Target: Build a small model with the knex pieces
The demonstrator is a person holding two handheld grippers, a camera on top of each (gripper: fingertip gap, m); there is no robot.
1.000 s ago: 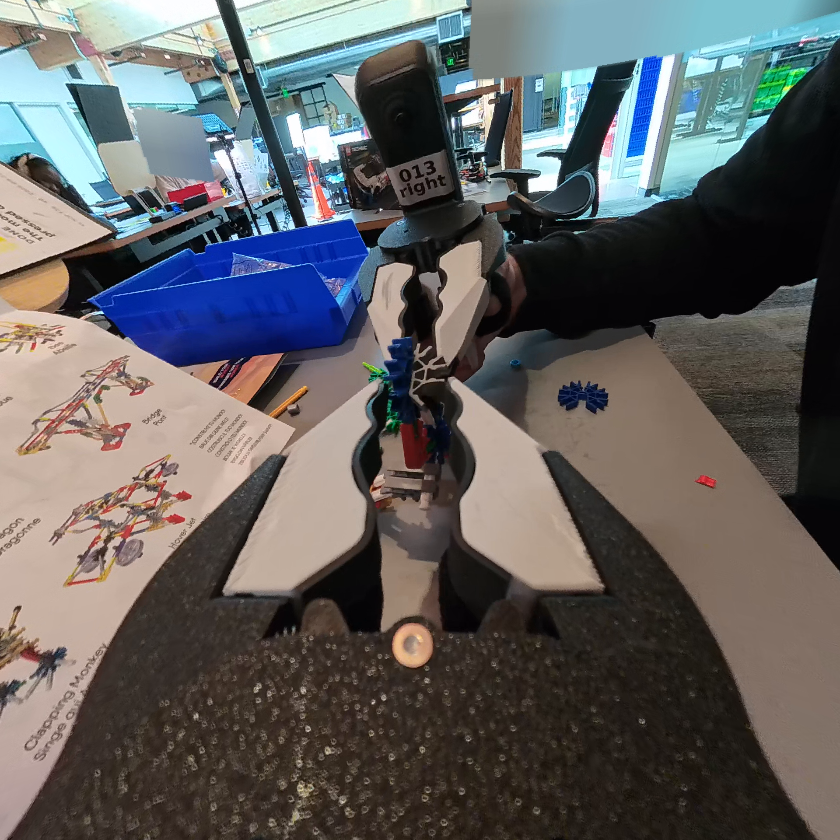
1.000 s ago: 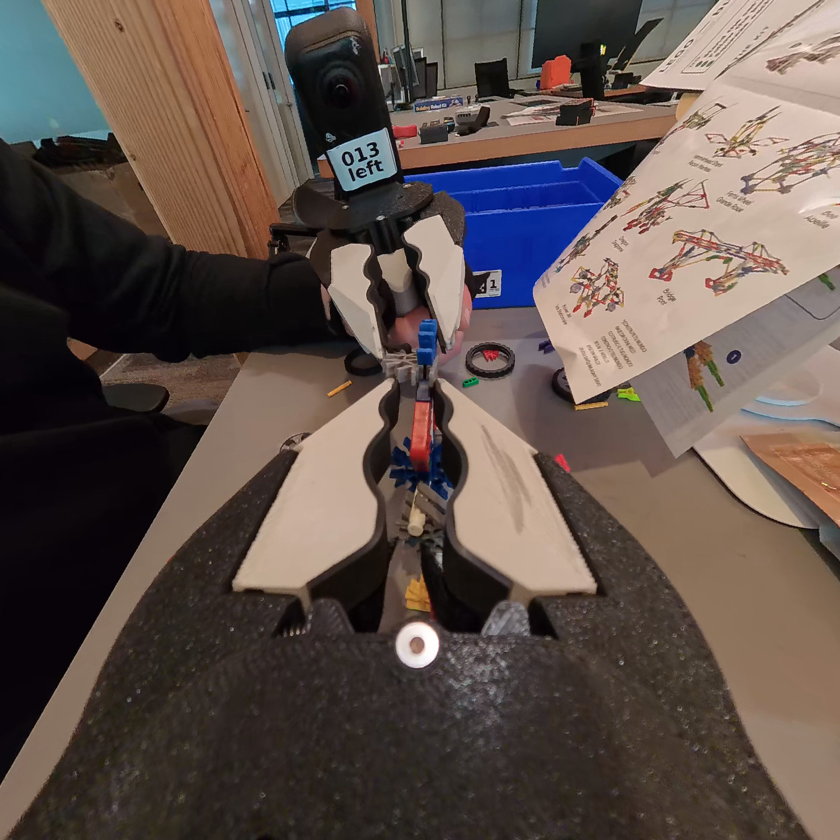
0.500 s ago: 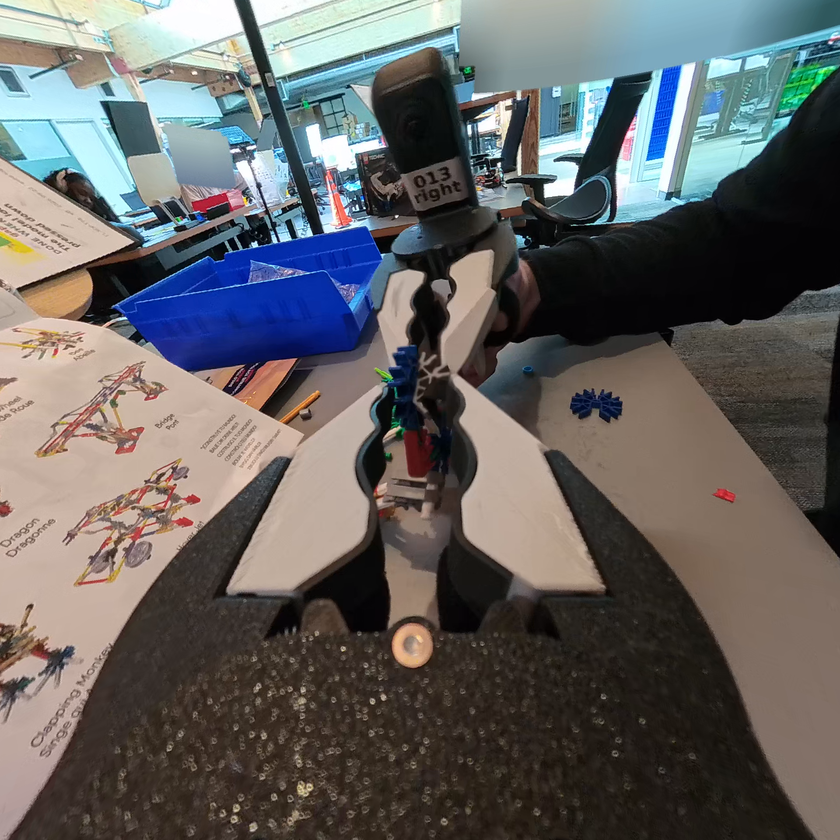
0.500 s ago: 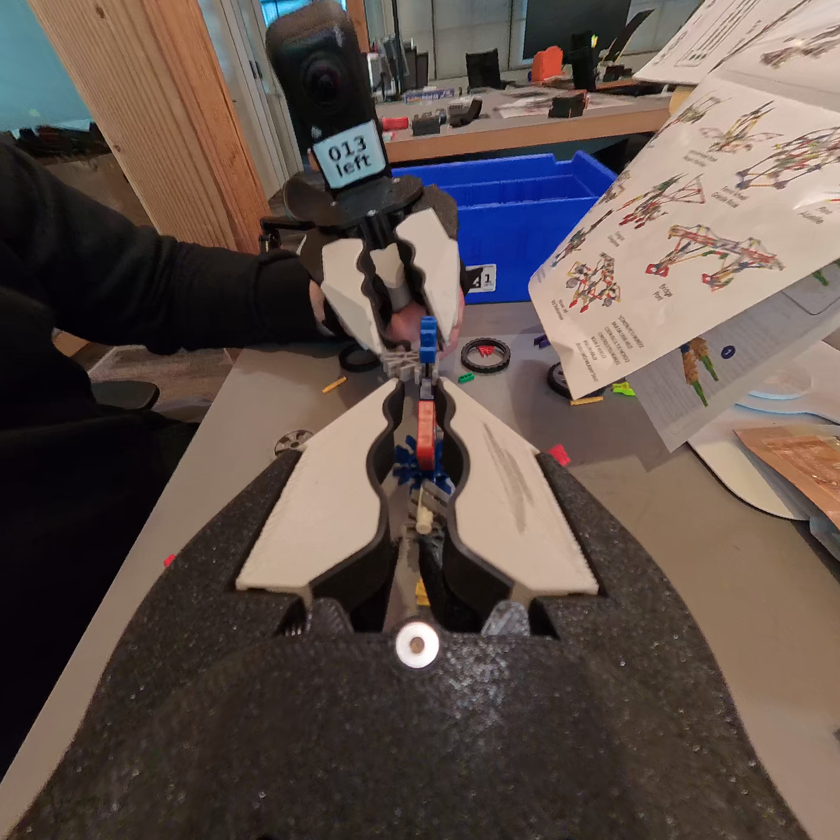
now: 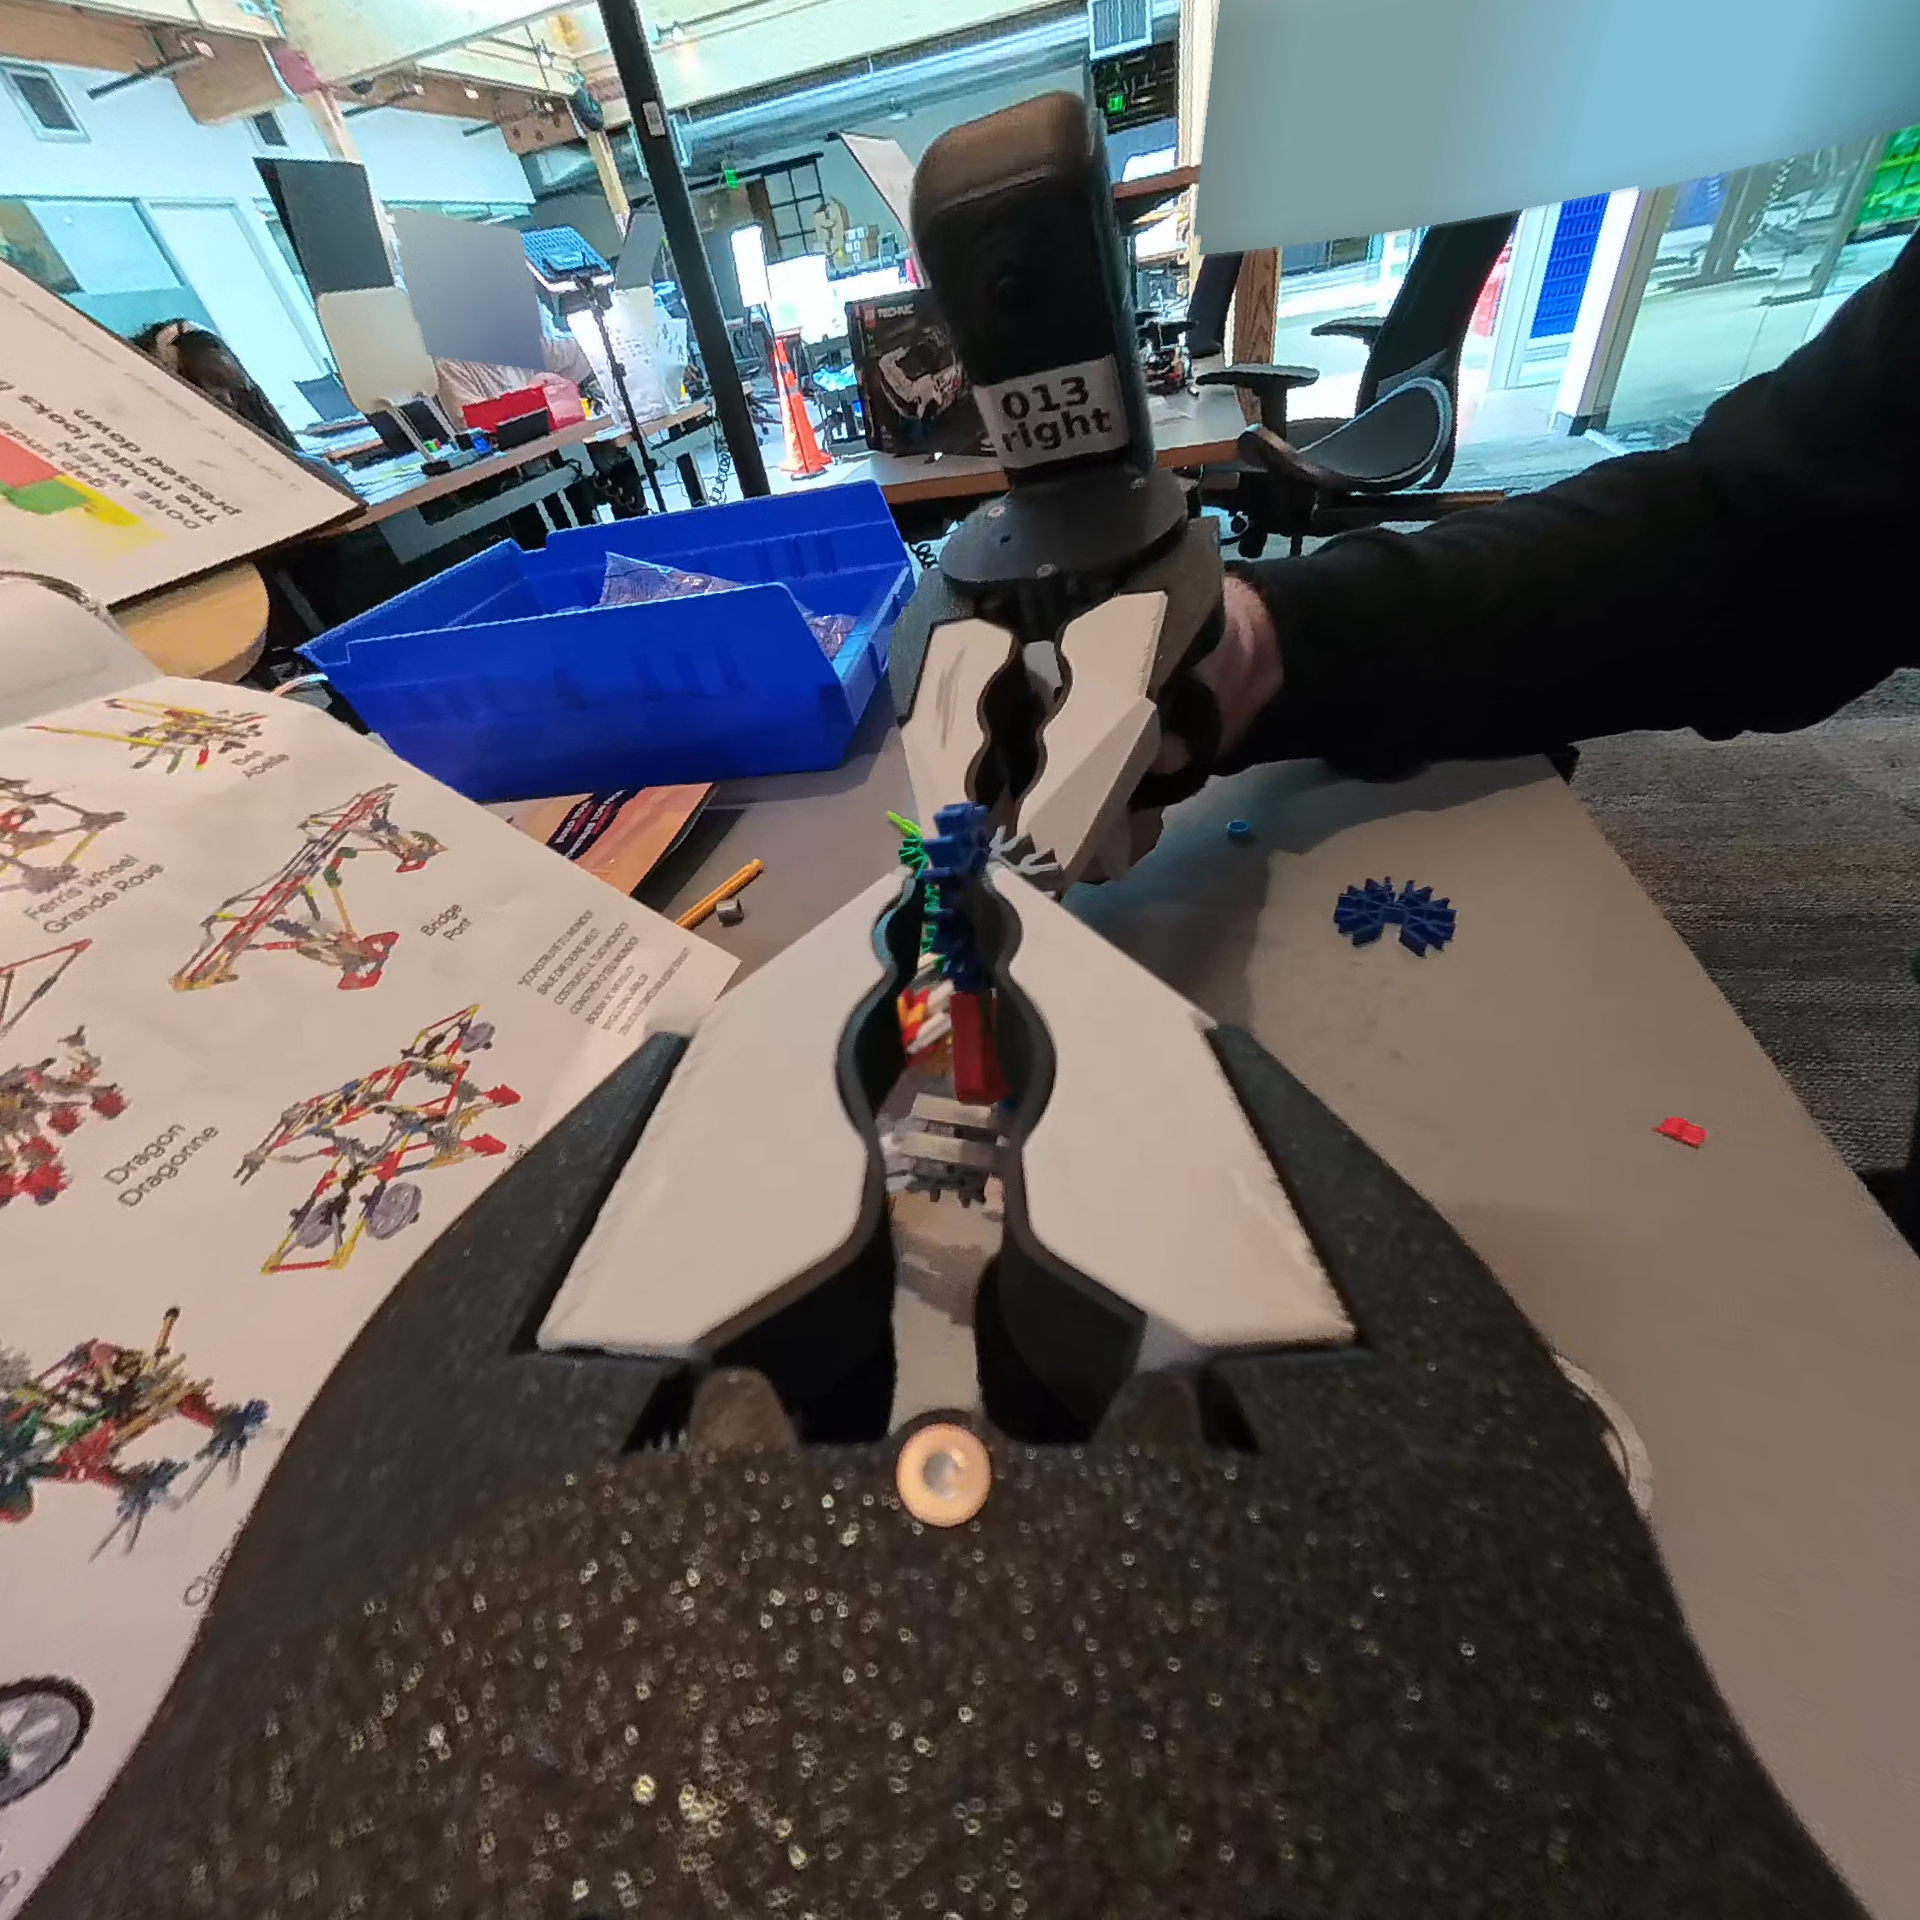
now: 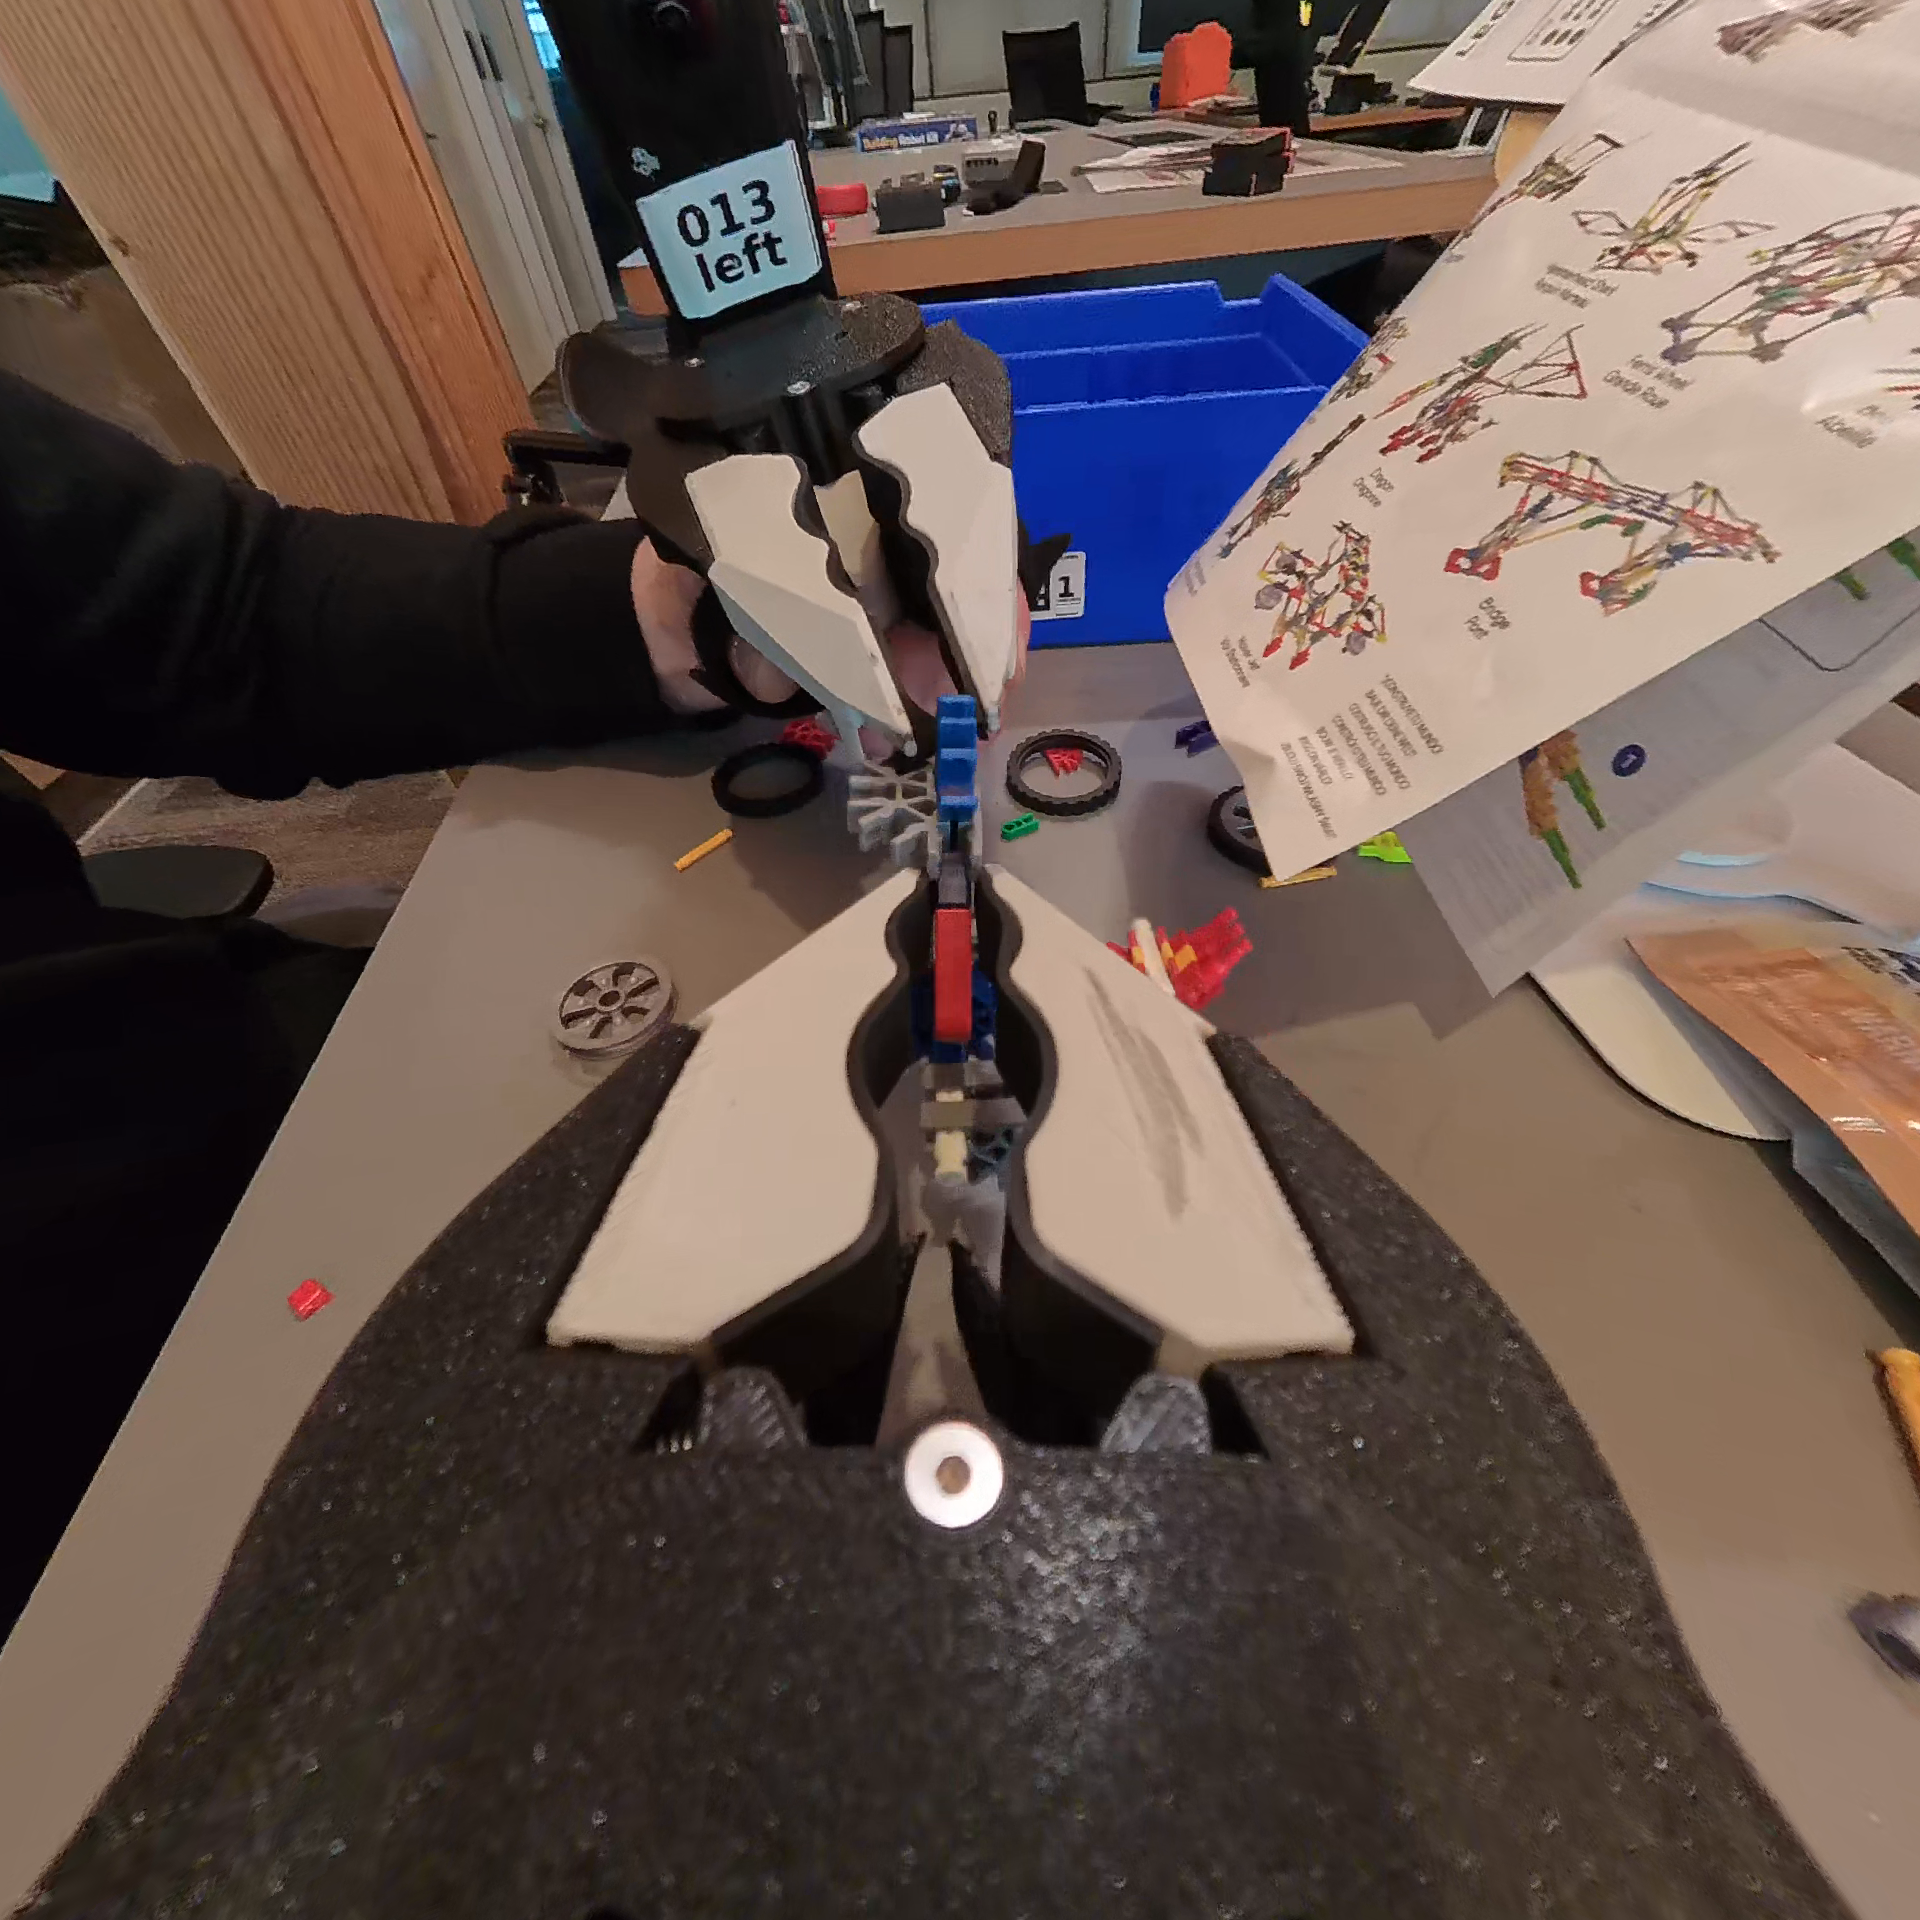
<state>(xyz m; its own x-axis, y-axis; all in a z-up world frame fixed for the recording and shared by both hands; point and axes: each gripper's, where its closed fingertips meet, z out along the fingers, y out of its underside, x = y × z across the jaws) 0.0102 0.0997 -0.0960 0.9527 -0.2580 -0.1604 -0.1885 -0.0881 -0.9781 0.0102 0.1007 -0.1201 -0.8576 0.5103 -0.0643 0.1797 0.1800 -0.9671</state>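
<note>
Though still on toy point(image 5: 954, 847), left hand-held gripper point(image 5: 951, 883) farther from right hand-held gripper point(image 6: 951, 883).

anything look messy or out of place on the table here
Yes: small parts lie scattered loose on the grey table, outside the blue bin: a grey wheel hub, two black tyres, a red connector cluster, a blue connector.

Matt grey table point(image 6: 1455, 1195), glossy blue plastic bin point(image 5: 623, 707), smooth paper sheet point(image 5: 312, 987), ribbed wooden post point(image 6: 260, 260).
</note>
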